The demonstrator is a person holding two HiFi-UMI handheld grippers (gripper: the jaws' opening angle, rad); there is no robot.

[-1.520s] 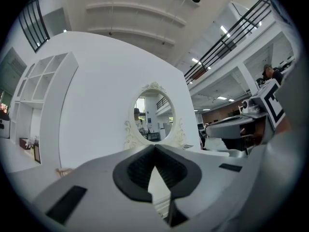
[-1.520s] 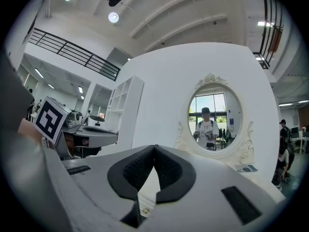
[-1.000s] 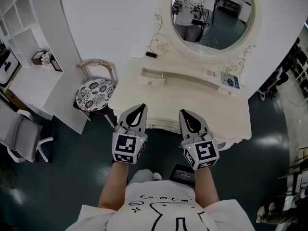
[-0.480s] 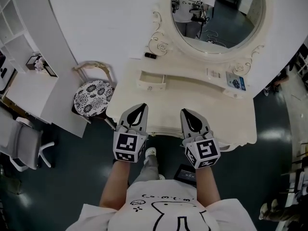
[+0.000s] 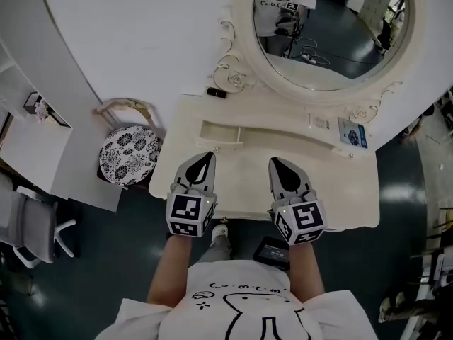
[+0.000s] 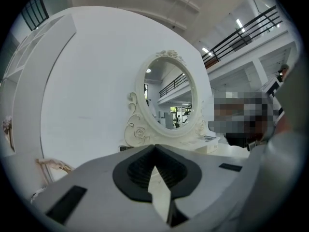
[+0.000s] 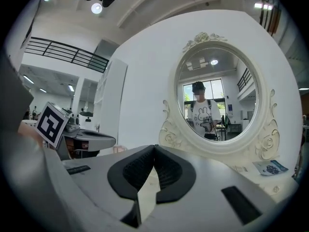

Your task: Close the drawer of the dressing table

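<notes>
Cream worktop (image 5: 283,151) front edge: left gripper (image 5: 208,156), right gripper (image 5: 274,161) level, parallel, closed empty. Drawer (image 5: 219,132) open; dark floor (image 5: 106,253).

The left forearm (image 5: 171,271) and right forearm (image 5: 306,271) reach forward side by side, bare below short sleeves. The left gripper (image 5: 204,157) and right gripper (image 5: 276,163) point ahead, roughly level and parallel, with a gap between them. On each, the jaws meet at the tips with nothing held. The left marker cube (image 5: 189,214) and right marker cube (image 5: 302,222) face up, just ahead of the wrists.
</notes>
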